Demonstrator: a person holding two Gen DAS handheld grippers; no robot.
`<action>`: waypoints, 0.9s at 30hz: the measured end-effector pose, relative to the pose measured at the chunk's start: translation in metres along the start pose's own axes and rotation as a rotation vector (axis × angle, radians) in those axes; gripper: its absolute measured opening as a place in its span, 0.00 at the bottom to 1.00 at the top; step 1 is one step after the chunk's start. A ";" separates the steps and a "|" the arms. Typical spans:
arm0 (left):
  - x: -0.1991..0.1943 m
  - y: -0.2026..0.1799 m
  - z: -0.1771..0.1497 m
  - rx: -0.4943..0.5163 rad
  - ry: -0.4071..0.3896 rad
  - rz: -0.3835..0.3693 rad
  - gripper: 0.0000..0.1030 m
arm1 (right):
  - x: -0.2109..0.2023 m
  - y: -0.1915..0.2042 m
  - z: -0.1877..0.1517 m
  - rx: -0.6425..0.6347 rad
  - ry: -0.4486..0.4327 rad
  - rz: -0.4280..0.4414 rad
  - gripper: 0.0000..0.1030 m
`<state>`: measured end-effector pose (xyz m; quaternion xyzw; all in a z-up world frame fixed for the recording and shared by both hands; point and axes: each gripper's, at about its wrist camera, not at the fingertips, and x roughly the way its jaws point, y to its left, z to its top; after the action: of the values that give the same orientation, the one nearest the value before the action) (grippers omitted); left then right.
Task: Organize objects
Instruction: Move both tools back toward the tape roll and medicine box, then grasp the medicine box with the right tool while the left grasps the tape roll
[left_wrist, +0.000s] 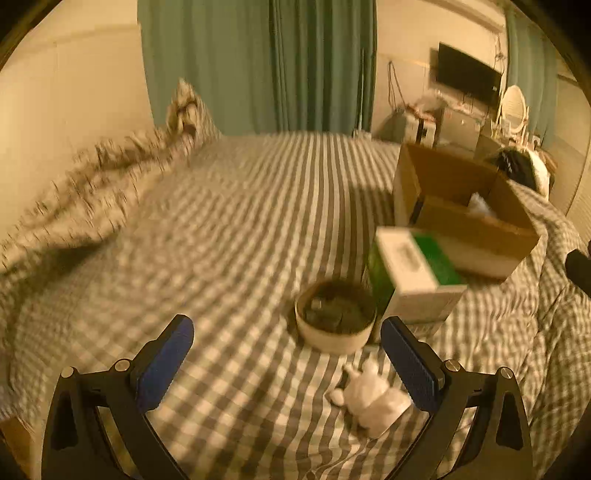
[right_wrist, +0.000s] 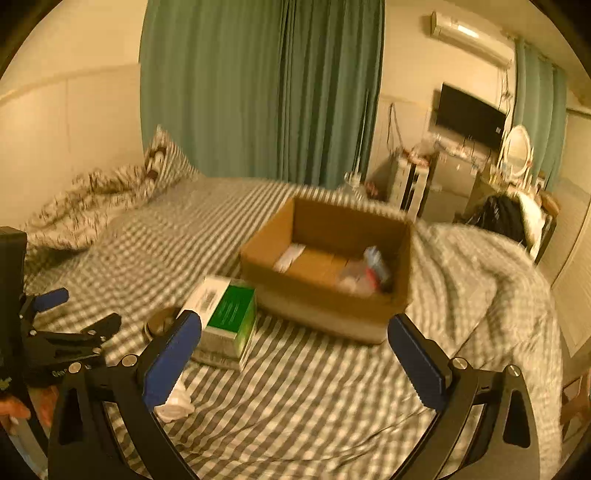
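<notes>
Holding both my grippers spread wide and empty over the checked bed (left_wrist: 221, 229): left gripper (left_wrist: 286, 363), right gripper (right_wrist: 293, 360). Ahead lie one round tin (left_wrist: 335, 319), one green-white box (right_wrist: 227, 321), one white wad (left_wrist: 371, 400), one open carton (right_wrist: 325, 273).

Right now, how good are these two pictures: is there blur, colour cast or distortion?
Left wrist view: warm yellow cast, dim light; motion blur smears the green box, the bowl and the bed stripes; fisheye bends the edges. Right wrist view: same cast; the carton and its contents are blurred, while the right gripper looks sharper.
</notes>
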<state>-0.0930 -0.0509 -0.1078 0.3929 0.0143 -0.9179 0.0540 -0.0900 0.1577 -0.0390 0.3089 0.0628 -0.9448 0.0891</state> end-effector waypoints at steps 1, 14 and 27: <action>0.008 -0.001 -0.003 0.003 0.019 -0.006 1.00 | 0.010 0.005 -0.005 0.000 0.022 0.013 0.99; 0.049 0.008 -0.011 0.022 0.093 -0.012 1.00 | 0.099 0.058 -0.009 0.021 0.155 0.148 0.98; 0.057 0.003 -0.014 0.045 0.115 0.007 1.00 | 0.147 0.067 -0.015 0.050 0.247 0.166 0.80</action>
<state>-0.1218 -0.0576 -0.1589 0.4461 -0.0046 -0.8937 0.0475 -0.1841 0.0757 -0.1433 0.4290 0.0239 -0.8903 0.1507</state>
